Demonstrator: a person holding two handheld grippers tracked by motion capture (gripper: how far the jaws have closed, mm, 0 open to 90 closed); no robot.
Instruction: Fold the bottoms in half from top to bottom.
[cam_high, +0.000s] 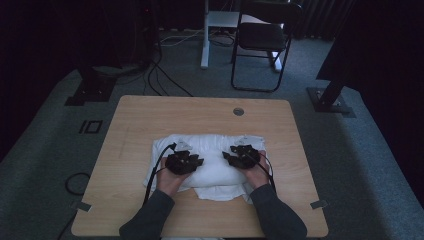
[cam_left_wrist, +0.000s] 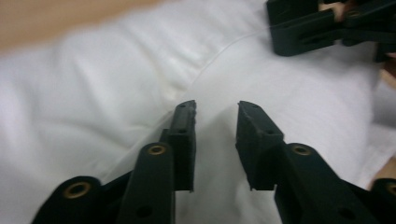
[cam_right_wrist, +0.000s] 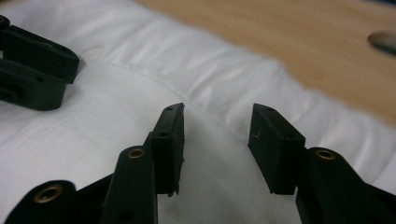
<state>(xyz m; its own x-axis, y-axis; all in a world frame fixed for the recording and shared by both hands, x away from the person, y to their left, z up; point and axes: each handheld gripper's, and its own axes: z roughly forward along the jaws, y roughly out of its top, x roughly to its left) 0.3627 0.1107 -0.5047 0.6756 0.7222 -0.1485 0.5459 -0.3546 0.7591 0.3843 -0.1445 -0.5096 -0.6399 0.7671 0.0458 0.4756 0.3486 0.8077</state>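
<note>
Both hands rest on the white pillow (cam_high: 210, 165) on the worktop (cam_high: 140, 120); the left tool (cam_left_wrist: 215, 109) and right tool (cam_right_wrist: 217, 114) stand spread, pinching nothing.

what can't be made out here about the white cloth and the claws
- High view: whether the white cloth is a garment or a sheet; it is folded and dimly lit.
- High view: the near fold of the cloth under the left claw and right claw, hidden by hands and claw bodies.
- Left gripper view: the cloth's far edge is blurred.
- Right gripper view: the round hole in the table is cut off by the right edge.
</note>
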